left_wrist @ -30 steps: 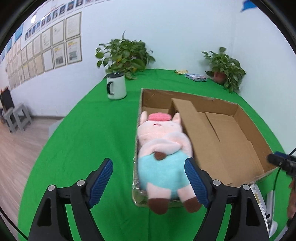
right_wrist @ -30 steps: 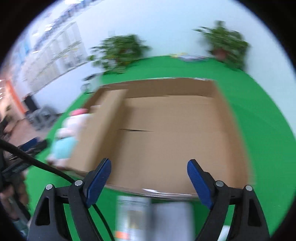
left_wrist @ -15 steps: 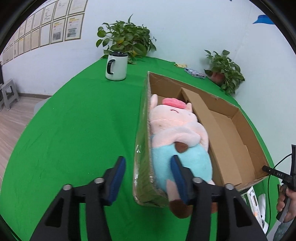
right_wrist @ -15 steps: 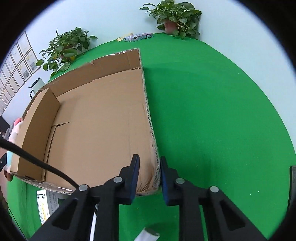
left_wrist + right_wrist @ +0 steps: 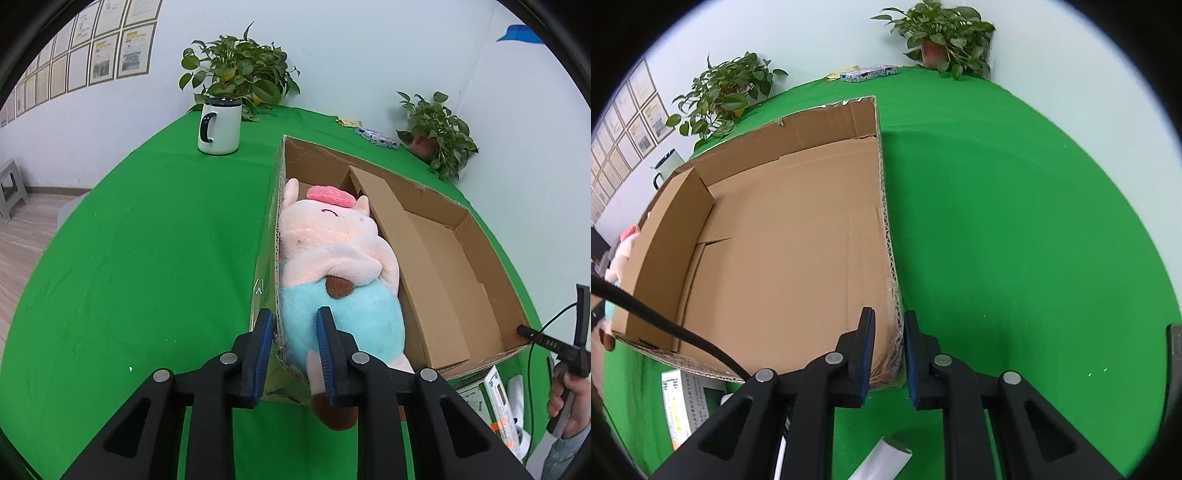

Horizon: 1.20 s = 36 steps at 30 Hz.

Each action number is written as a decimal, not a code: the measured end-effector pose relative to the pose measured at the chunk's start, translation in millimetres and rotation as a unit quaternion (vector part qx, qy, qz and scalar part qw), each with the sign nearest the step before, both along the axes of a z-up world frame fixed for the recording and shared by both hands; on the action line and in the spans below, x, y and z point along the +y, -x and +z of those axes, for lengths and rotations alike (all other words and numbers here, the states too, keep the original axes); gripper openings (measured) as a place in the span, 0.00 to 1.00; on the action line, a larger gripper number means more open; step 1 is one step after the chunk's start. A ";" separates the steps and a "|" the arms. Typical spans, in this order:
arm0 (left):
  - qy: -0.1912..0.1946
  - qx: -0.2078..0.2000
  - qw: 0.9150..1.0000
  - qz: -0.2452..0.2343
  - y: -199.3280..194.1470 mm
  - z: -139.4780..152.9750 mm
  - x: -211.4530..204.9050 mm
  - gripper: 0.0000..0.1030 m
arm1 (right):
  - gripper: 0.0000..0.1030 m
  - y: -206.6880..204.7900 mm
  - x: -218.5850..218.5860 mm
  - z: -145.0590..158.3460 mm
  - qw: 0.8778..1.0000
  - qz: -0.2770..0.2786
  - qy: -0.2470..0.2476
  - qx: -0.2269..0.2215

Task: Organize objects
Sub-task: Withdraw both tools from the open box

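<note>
An open cardboard box (image 5: 369, 162) lies on the green table. A pink plush pig in blue trousers (image 5: 332, 243) lies on its back in the narrow left compartment, behind a cardboard divider (image 5: 406, 251). My left gripper (image 5: 294, 332) is shut on the box's left wall near the front corner, its inner finger pressing into the pig's leg. In the right wrist view my right gripper (image 5: 888, 343) is shut on the right wall of the box (image 5: 827, 125) near its front corner. The wide right compartment holds nothing. The pig (image 5: 624, 247) peeks past the divider (image 5: 665, 240).
A white mug (image 5: 219, 125) and a potted plant (image 5: 240, 74) stand at the back left, another plant (image 5: 439, 125) and a small printed box (image 5: 376, 134) at the back right. A printed carton (image 5: 683, 406) and a white tube (image 5: 882, 458) lie before the box.
Both grippers came down and forward onto the box's side walls and went from wide open to shut, left on the left wall, right on the right wall.
</note>
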<state>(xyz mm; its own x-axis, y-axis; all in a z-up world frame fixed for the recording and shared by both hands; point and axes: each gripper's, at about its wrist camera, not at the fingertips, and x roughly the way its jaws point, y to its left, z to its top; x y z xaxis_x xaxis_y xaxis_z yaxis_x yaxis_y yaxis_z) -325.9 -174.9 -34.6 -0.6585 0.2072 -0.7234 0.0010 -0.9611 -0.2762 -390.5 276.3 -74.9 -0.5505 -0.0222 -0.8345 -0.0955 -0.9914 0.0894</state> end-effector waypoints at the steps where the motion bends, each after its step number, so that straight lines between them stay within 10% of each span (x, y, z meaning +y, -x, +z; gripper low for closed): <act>1: -0.002 -0.001 1.000 -0.001 -0.5 0.0 -0.3 0.21 | 0.13 0.6 -0.1 0.0 1.000 0.001 0.000 0.000; 13: 0.031 0.002 1.000 0.004 -6.7 8.5 4.7 0.25 | 0.08 9.6 9.8 -4.8 1.000 -0.006 0.005 -0.002; 17: 0.053 0.025 0.998 0.027 -21.5 30.1 10.7 0.46 | 0.66 -3.3 9.9 9.9 0.999 0.000 0.028 0.024; 18: 0.061 0.038 0.997 0.035 -28.6 37.5 13.4 0.64 | 0.81 -10.6 7.1 17.7 0.999 0.009 0.032 0.042; 21: 0.096 0.103 0.988 0.068 -54.5 60.6 25.8 0.99 | 0.83 -38.9 -16.1 44.4 0.994 0.065 0.017 0.090; 27: 0.163 0.150 0.974 0.048 -80.9 75.7 65.3 0.99 | 0.86 -76.5 -67.7 62.7 0.983 0.131 -0.045 0.123; 36: 0.155 0.158 0.975 -0.006 -114.5 78.8 100.3 1.00 | 0.86 -143.4 -109.3 101.3 0.950 0.260 0.115 0.125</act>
<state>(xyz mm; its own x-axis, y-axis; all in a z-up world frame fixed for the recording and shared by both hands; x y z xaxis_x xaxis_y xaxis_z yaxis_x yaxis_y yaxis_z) -211.3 -74.6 44.1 -0.8573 0.0190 -0.5144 -0.0479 -0.9979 0.0428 -247.1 167.0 26.4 -0.5960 -0.5120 -0.6186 0.4557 -0.8499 0.2645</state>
